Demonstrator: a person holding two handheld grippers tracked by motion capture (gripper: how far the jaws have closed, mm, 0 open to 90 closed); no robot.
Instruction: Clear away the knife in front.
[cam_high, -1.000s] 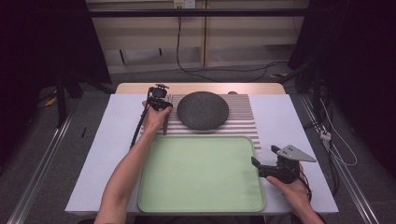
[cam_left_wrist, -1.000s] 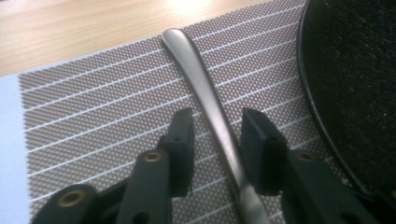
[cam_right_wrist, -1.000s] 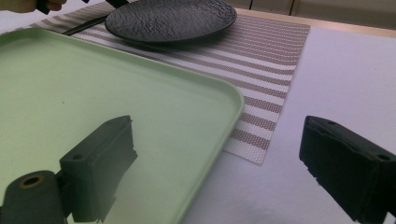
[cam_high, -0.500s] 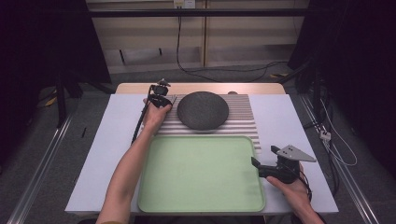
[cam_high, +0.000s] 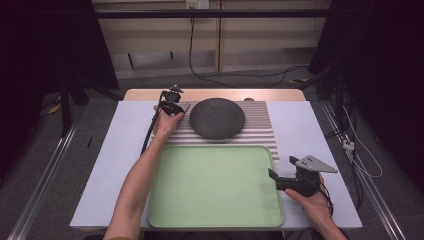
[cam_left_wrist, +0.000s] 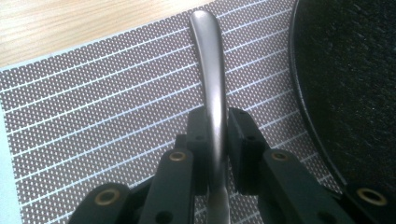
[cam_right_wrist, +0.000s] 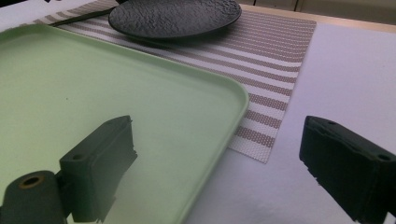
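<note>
Item 1. Left gripper (cam_left_wrist: 212, 140): jaws have just been closing and now stand clamped on the metal utensil handle (cam_left_wrist: 210, 70), pads pressing both sides of it at mid-length. Position: far left part of the striped placemat (cam_high: 260, 125), just beside the left rim of the black plate (cam_high: 217, 117).

Item 2. Metal utensil handle: slim, brushed steel, rounded tip pointing toward the far wooden edge of the table (cam_high: 215, 94). Its working end is hidden beneath the jaws, so fork, knife or spoon cannot be told. Lies flat on the placemat, close to the plate yet apart from it. Handling judgement: light, rigid, smooth and likely slippery; a narrow flat stem that may pivot or slide between the pads. A hold near the balance point, across the narrow sides as now, seems best; lift level.

Item 3. Black plate: round, rough-textured, dark, centred on the placemat near the table's far edge. Probably ceramic, heavier and breakable; keep the utensil clear of its rim.

Item 4. Green tray (cam_high: 215, 185): empty, at the near edge of the table, overlapping the placemat's near border.

Item 5. Right gripper (cam_high: 276, 180): jaws wide apart, holding nothing, resting at the tray's right rim near the table's near right corner.
</note>
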